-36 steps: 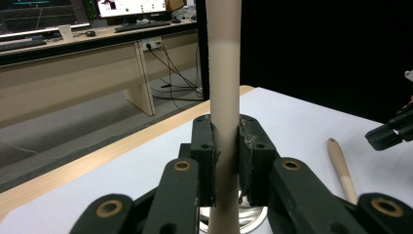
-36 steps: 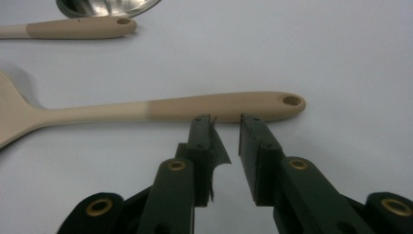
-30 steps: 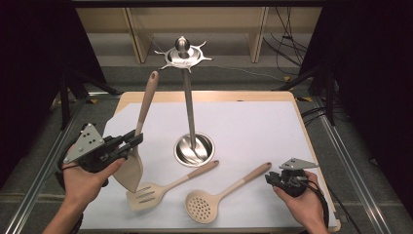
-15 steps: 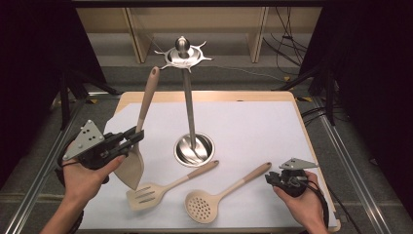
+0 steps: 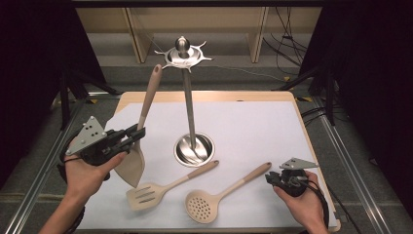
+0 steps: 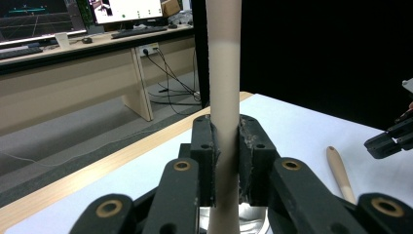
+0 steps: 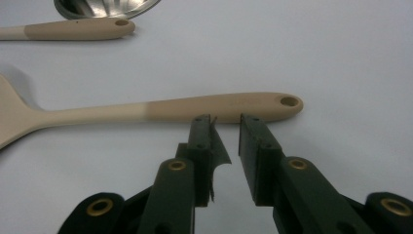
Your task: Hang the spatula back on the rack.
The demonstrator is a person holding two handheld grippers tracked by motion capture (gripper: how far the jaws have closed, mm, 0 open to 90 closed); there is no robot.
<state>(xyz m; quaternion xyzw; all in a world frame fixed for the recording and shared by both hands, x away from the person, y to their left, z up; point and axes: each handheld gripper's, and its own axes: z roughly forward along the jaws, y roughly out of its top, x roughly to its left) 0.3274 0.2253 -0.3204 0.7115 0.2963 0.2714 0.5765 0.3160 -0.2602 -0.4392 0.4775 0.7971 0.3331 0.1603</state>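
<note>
A beige spatula [image 5: 139,136] is clamped by its handle in the left gripper [image 5: 134,138], held upright above the white surface [image 5: 253,126], left of the steel utensil stand [image 5: 187,97]. The right gripper [image 7: 226,122] is held slightly open and empty, just short of the skimmer [image 5: 219,197] handle.

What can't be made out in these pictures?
- Left gripper view: the held spatula has its handle top cut by the upper edge, its blade hidden behind the left claw.
- Right gripper view: the skimmer has its perforated head cut by the left edge.
</note>
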